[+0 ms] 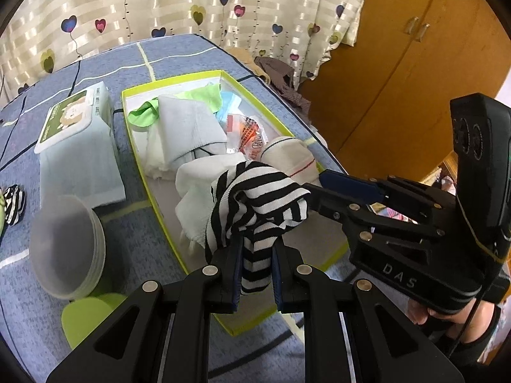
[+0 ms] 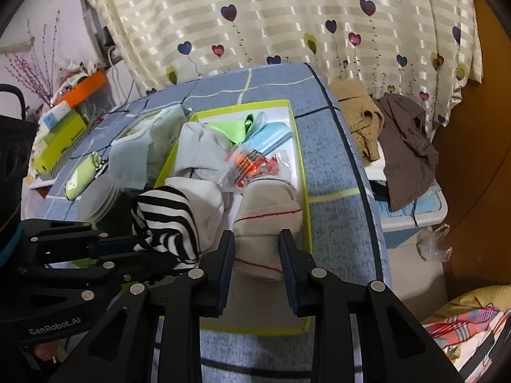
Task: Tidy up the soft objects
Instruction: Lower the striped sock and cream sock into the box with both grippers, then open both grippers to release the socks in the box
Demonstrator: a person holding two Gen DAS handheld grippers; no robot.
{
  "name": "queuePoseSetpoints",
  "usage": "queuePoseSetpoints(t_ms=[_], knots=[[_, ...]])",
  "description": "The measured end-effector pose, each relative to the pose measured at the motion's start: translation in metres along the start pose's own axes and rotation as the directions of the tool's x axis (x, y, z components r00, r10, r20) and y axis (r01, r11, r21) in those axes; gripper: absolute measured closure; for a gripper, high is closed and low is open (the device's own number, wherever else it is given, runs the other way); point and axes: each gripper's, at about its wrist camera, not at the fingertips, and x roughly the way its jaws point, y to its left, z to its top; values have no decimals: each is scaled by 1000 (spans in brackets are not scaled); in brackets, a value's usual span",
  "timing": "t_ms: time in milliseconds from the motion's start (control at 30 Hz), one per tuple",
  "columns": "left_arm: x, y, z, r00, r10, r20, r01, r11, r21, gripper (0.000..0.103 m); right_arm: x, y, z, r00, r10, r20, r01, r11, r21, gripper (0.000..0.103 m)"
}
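Pinching a black-and-white striped sock (image 1: 255, 204), the left gripper (image 1: 255, 274) holds it over the near end of the green-rimmed box (image 1: 140, 172). Right of it, the right gripper (image 2: 257, 265) brackets a beige red-stitched sock (image 2: 268, 210) in the box, pads touching its sides.

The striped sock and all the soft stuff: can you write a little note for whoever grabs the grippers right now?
Left gripper: shut on the black-and-white striped sock, held over the near end of the yellow-rimmed box.
Right gripper: fingers on either side of the beige rolled sock with red stitching, inside the box; a firm grip isn't clear.
Done: grey cloth, green cloth, white socks and a plastic packet lie in the box.
Left: drop the striped sock in, settle the beige one. Another striped item waits on the table's left edge.
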Motion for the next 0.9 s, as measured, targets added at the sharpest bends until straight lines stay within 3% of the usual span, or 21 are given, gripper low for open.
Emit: queuePoseSetpoints(t_ms=[467,900], knots=[[10,14,20,1000,12,10,-12,998,-56,87,21,-2,29,1000,18,0,-18,1000,-23,75],[-12,4,0,999,-44,5,44,999,-16,86,-14,-9,14,998,-7,59,5,1000,29,72]])
